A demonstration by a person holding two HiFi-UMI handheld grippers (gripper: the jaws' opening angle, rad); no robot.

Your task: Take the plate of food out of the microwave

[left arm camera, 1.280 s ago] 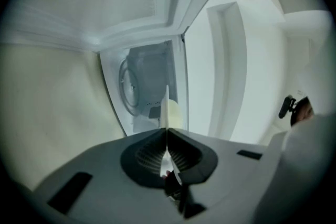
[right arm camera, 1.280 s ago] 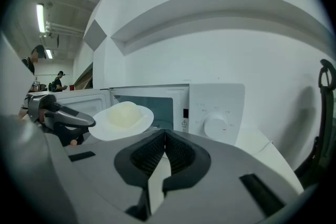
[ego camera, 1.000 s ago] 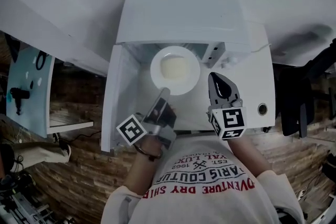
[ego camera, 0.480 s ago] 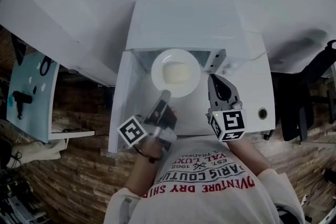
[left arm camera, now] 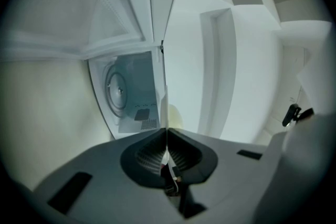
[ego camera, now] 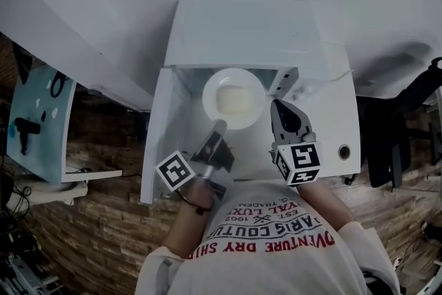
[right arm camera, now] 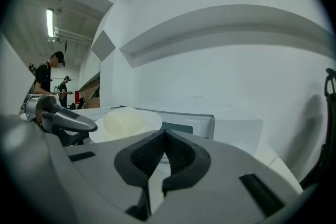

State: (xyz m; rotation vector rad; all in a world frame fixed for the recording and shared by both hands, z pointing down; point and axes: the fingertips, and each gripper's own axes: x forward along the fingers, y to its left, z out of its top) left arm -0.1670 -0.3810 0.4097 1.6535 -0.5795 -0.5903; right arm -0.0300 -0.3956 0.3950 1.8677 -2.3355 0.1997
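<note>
At the microwave [ego camera: 242, 24] mouth, my left gripper [left arm camera: 167, 134] was clamped on the plate [ego camera: 210, 90] rim, my right gripper [right arm camera: 165, 135] closed and empty; the plate needed holding level.

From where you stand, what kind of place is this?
Probably a workshop or test room, not a home kitchen: a microwave on a white table, a brick floor, and people standing under a strip light farther off.

The shirt [ego camera: 271, 244], just behind both tools, carries red print that reads upside down: "EST. 1962" and the cut-off lines "ARIS COUTUR", "VENTURE DRY SHI" and "YAL LUX". The left gripper [ego camera: 219, 126] and the right gripper [ego camera: 277, 105] each bear a black-and-white square code marker on their cube.
</note>
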